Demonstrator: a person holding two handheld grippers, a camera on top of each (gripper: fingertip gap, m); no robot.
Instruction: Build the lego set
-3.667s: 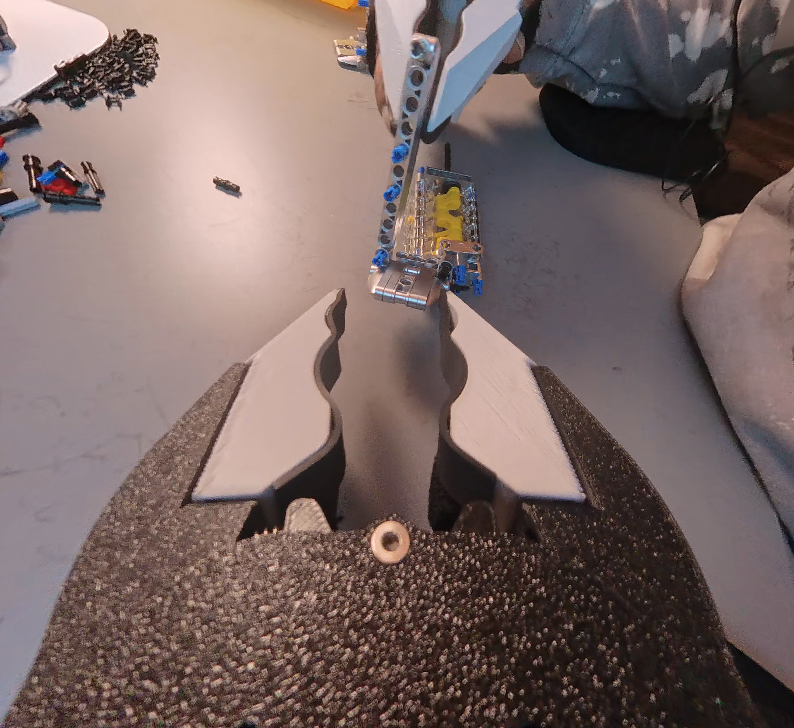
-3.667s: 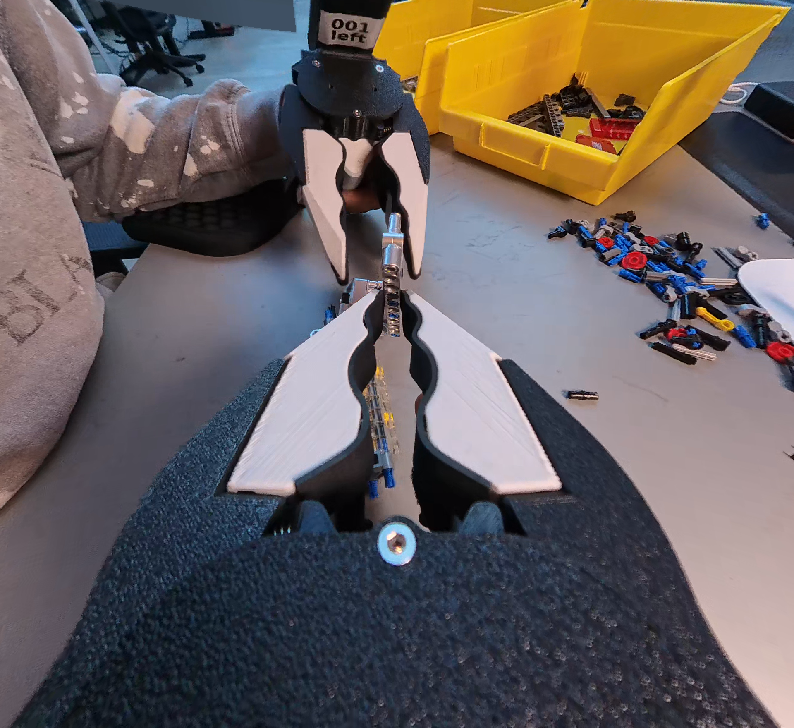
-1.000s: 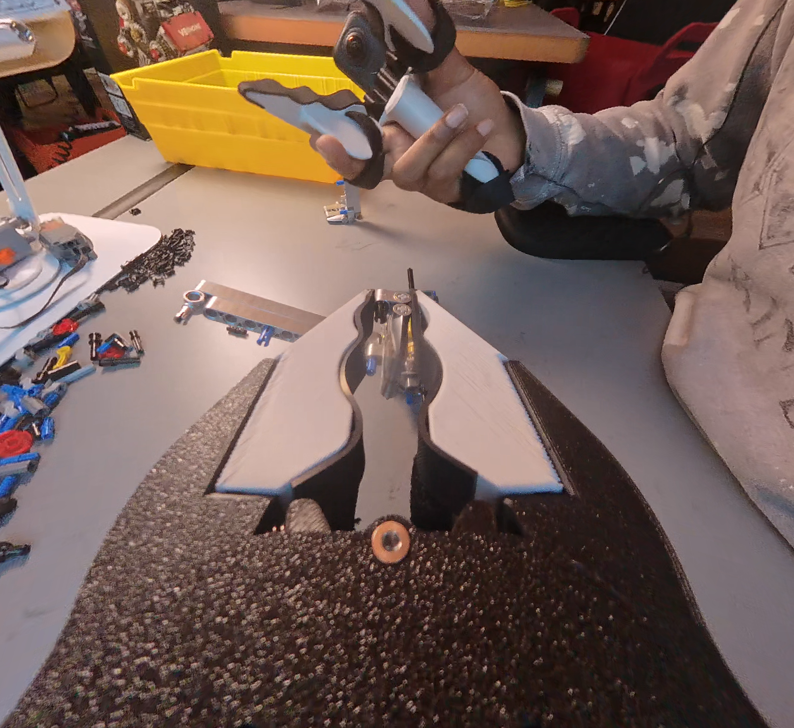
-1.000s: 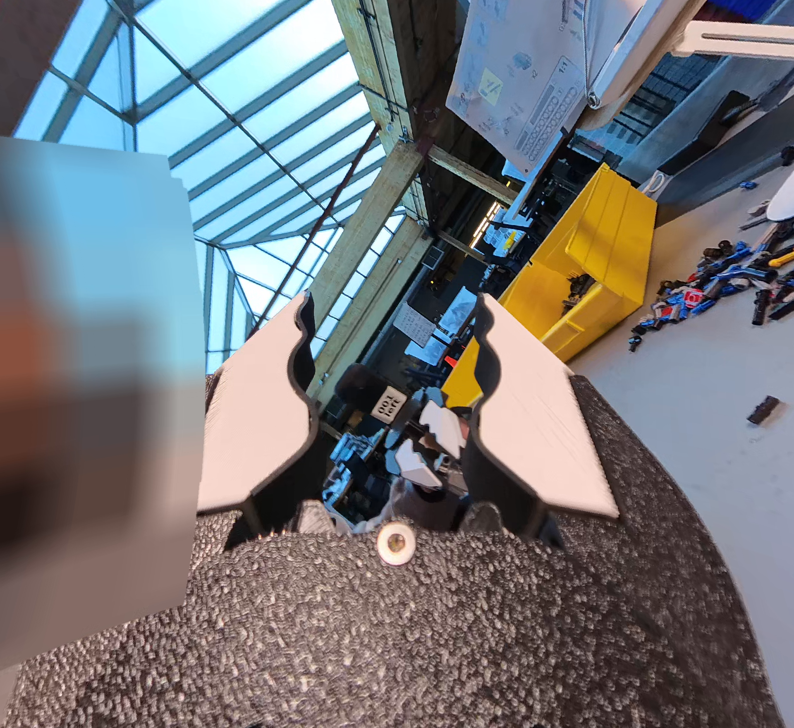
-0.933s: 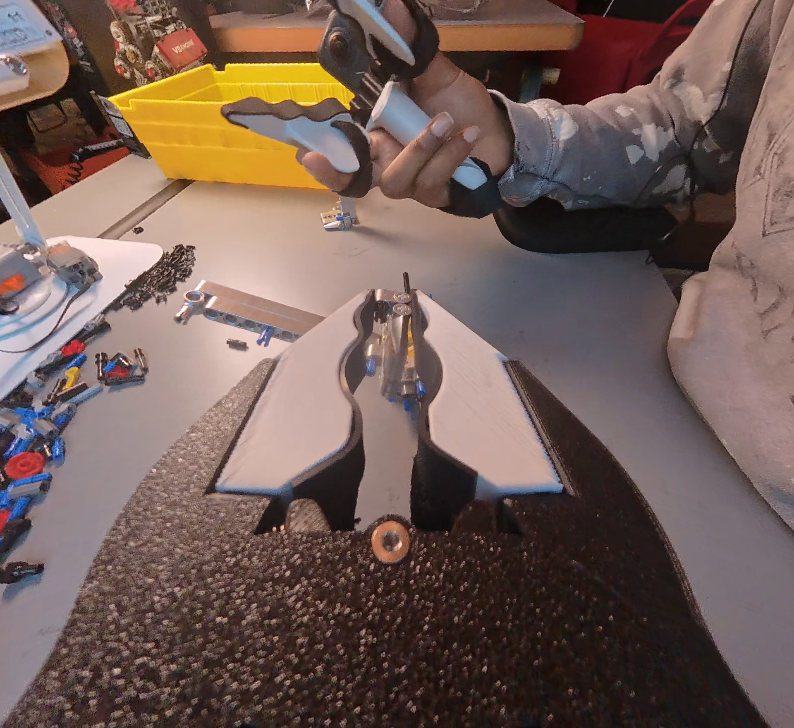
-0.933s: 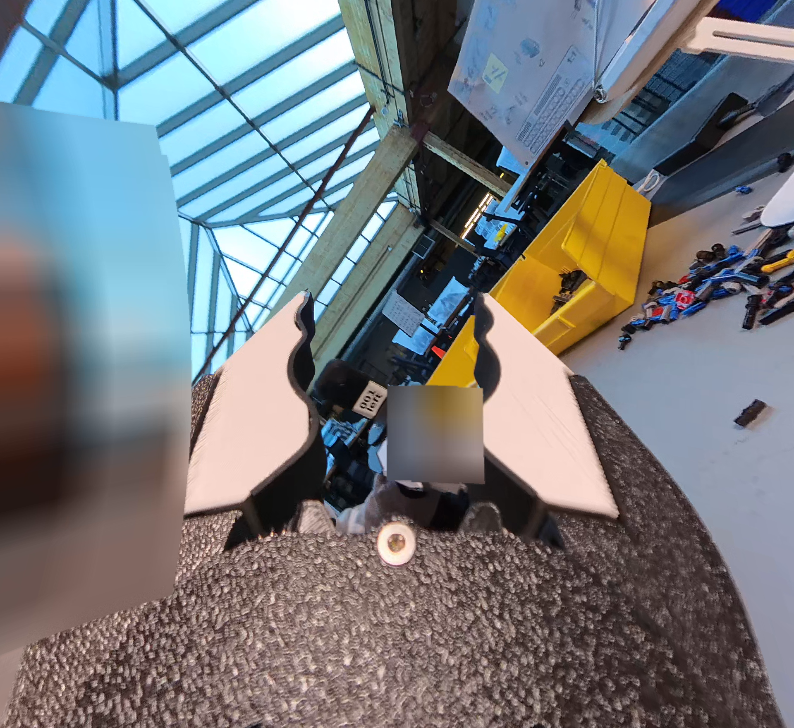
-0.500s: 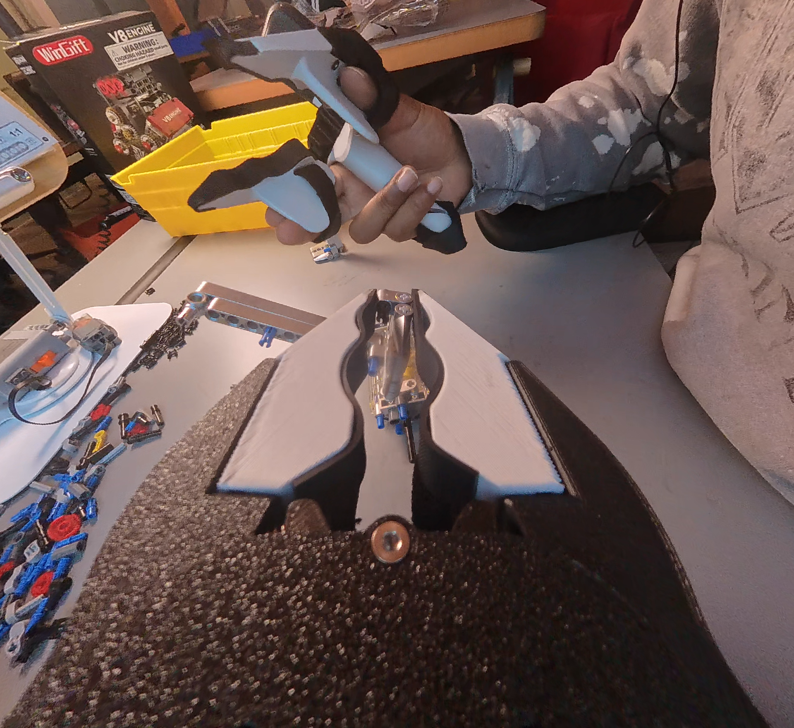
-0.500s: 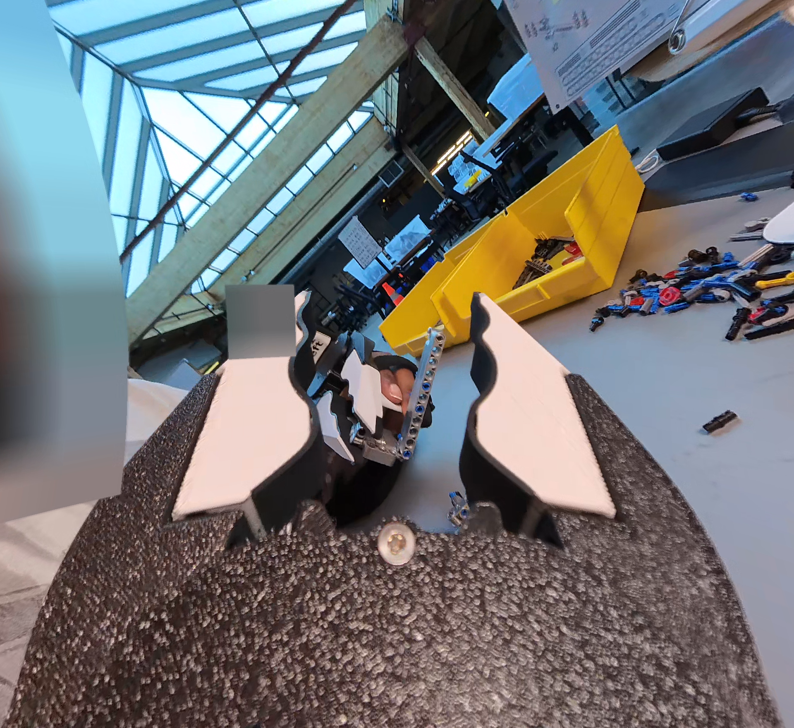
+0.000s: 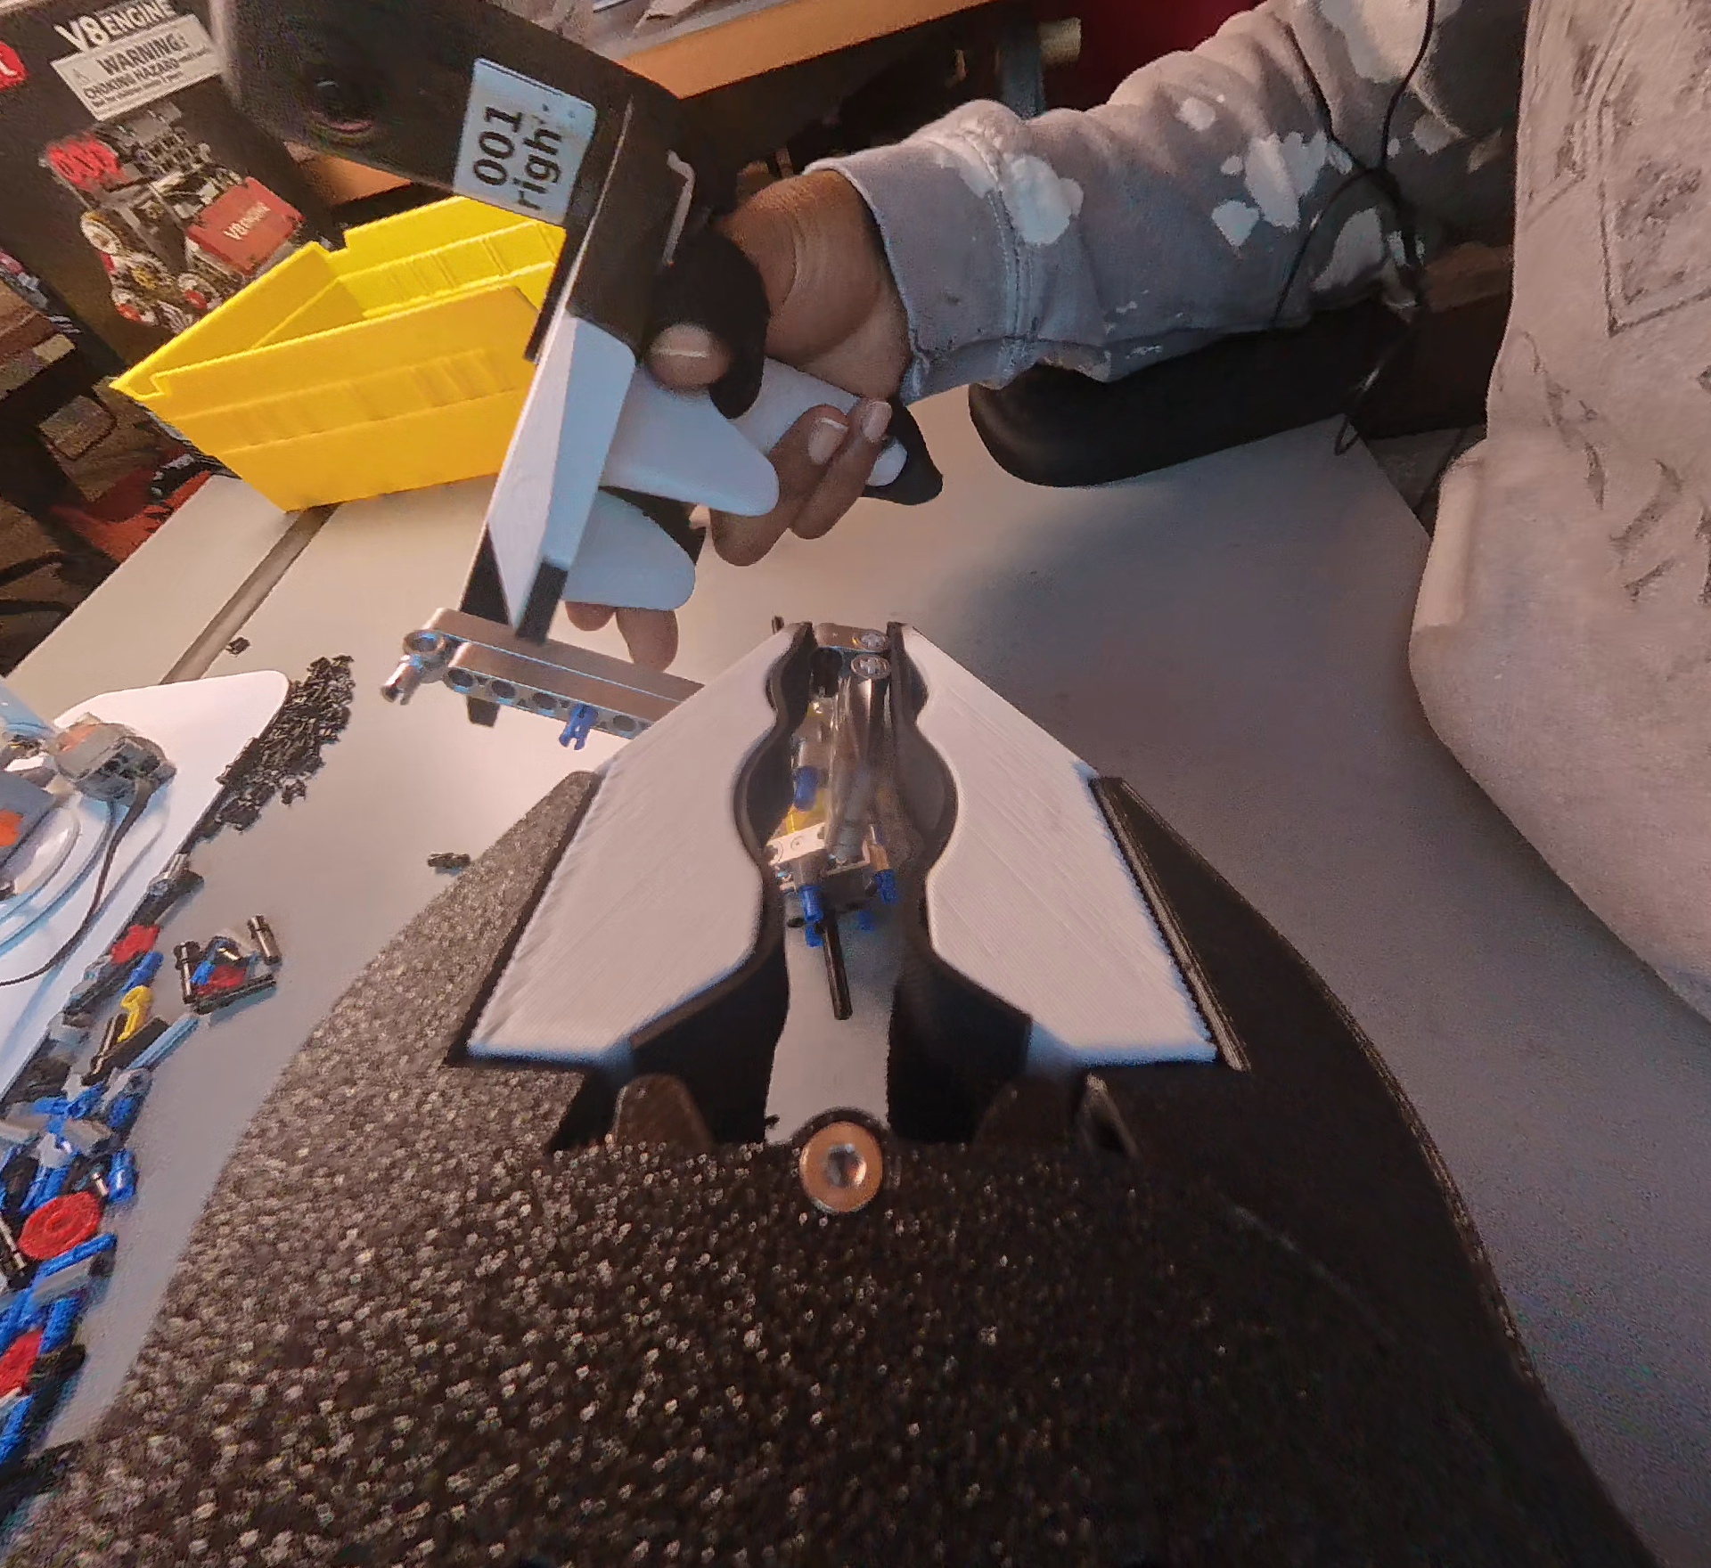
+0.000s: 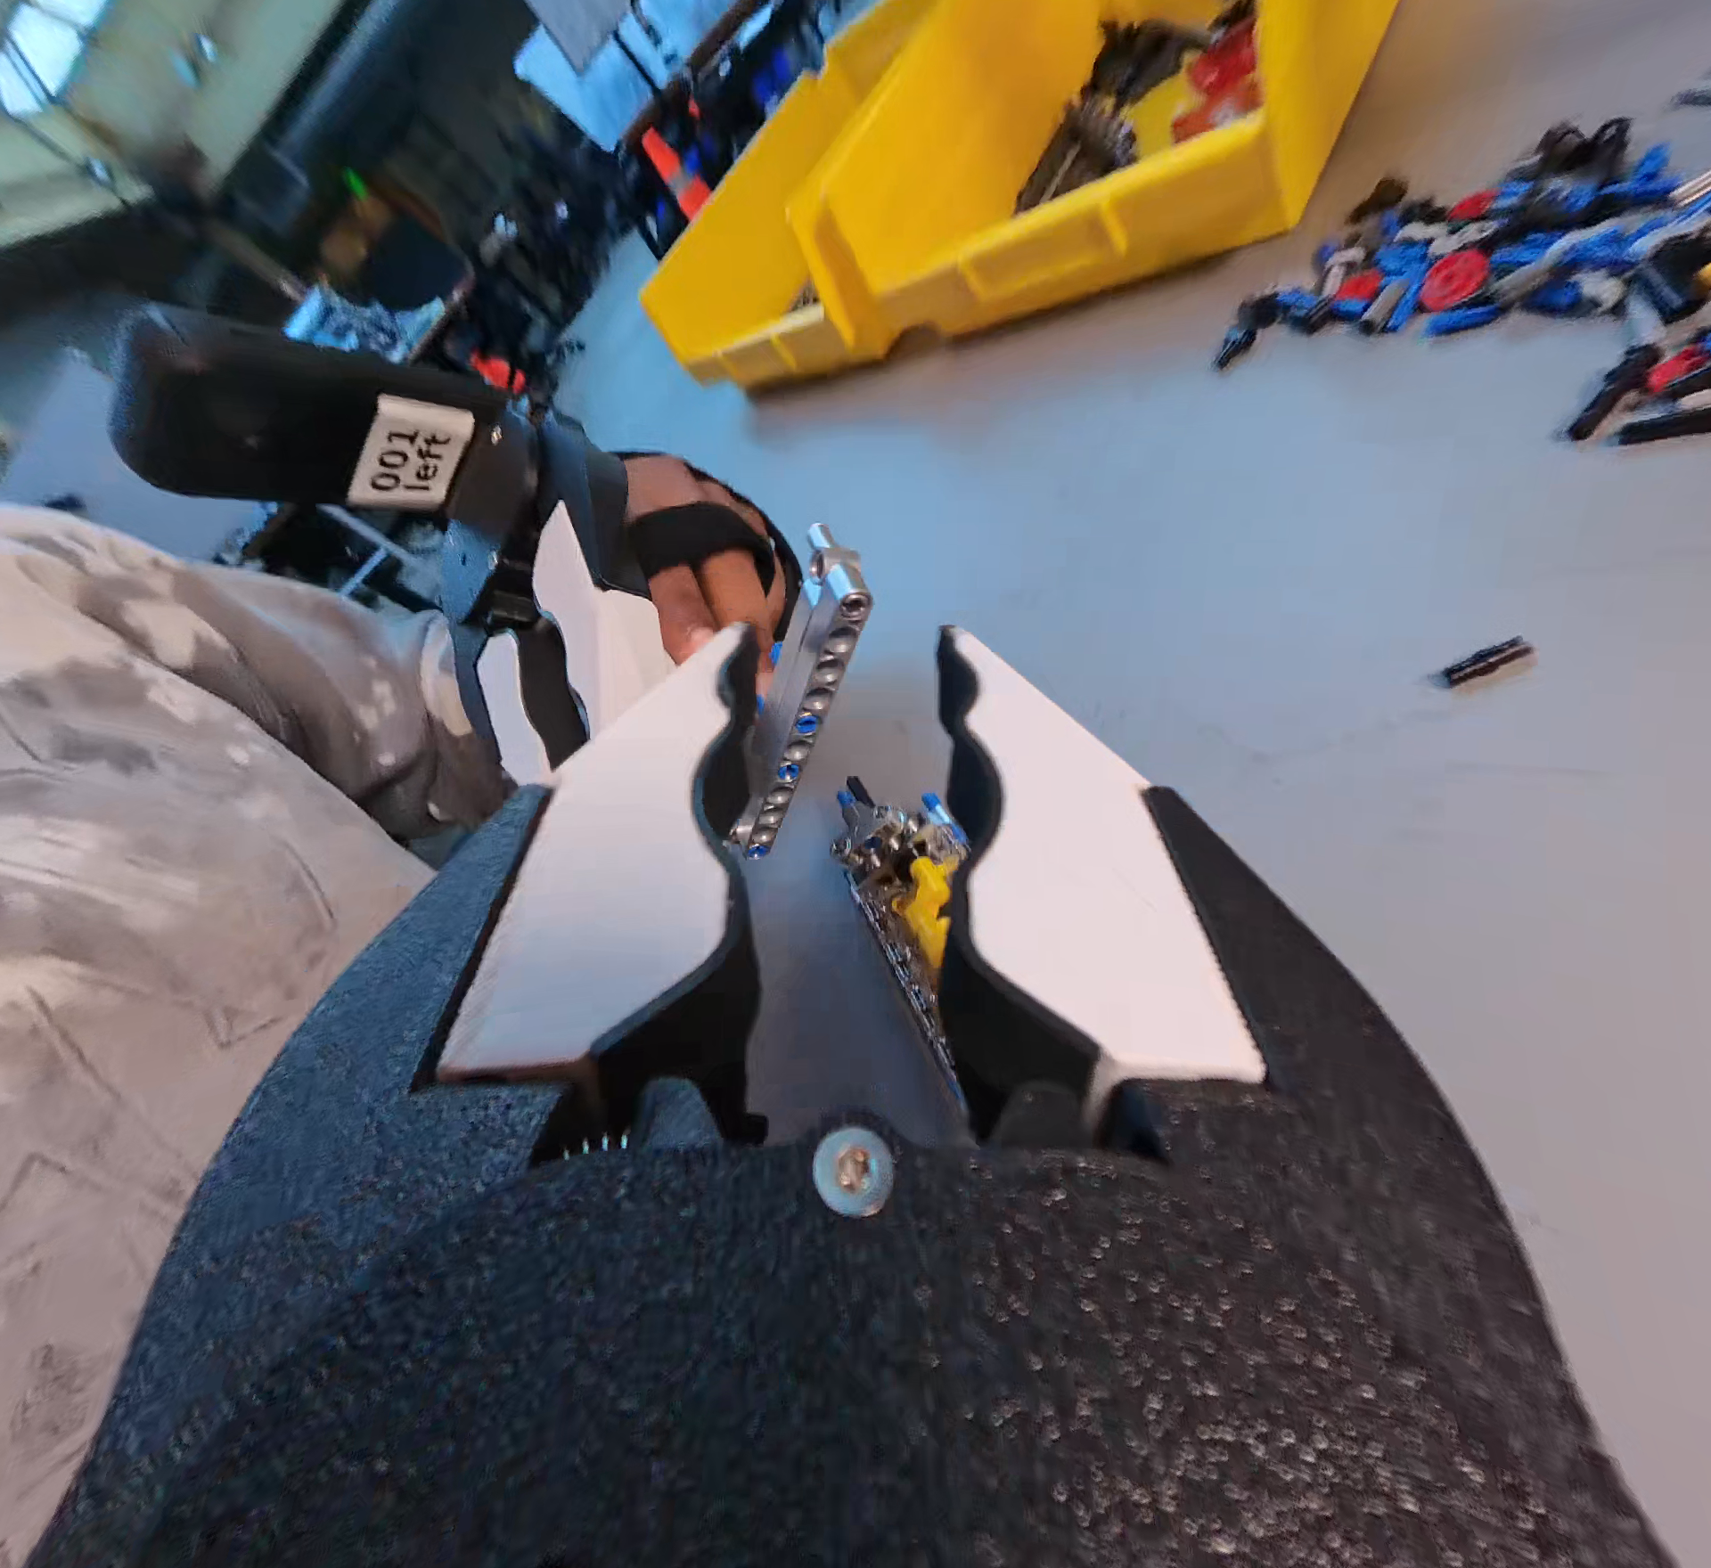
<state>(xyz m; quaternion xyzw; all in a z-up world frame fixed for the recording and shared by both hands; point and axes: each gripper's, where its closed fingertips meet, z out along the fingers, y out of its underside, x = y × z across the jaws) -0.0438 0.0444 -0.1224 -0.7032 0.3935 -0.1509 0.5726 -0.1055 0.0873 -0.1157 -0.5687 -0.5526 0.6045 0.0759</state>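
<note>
left gripper [image 9: 847, 644] clamped on engine assembly [image 9: 838, 820], grey table [image 9: 1157, 644] beyond

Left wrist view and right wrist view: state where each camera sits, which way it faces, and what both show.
Left wrist view: behind the left claw, facing across the table; claw shut on a small assembly, right claw and right hand beyond.
Right wrist view: behind the open right claw, tilted down at the table; left claw and left hand at left.
Shared: silver beam, yellow bins.
</note>
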